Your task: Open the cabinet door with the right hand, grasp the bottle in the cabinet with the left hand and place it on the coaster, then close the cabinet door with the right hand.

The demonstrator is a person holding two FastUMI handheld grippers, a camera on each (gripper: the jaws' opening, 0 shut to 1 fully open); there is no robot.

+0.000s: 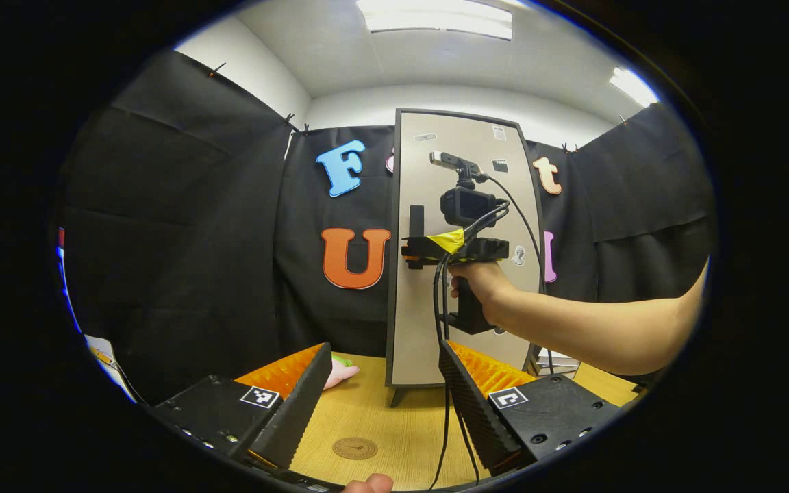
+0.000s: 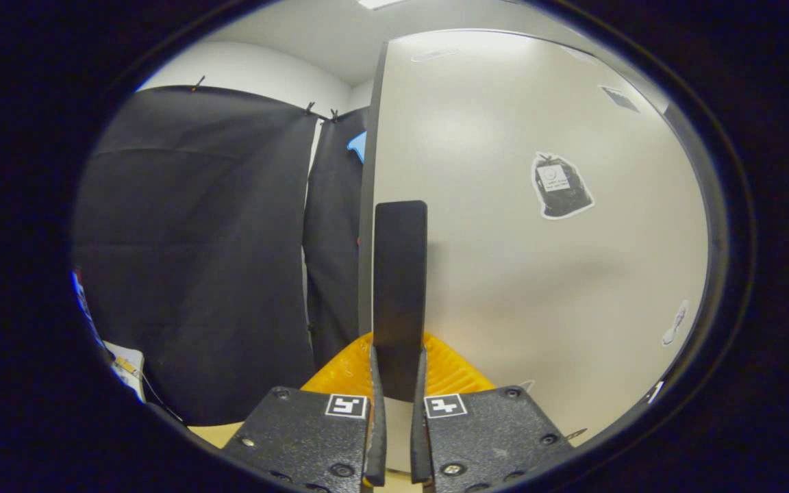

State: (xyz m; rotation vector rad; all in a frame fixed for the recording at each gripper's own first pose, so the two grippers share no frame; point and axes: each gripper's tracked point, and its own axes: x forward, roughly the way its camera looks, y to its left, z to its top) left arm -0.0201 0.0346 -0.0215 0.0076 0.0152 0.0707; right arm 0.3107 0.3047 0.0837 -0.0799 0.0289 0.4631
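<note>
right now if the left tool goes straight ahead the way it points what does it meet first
Most likely the closed cabinet door, or the right tool shut on its handle. Depth is unclear; the left tool is open, with bare table and coaster below.

Cloth-walled recording booth (image 1: 182,226), office ceiling lights (image 1: 435,17)

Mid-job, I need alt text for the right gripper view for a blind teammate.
The right gripper has its fingers closed on the dark vertical handle of the pale cabinet door, which looks shut. Black cloth hangs to the left.
</note>
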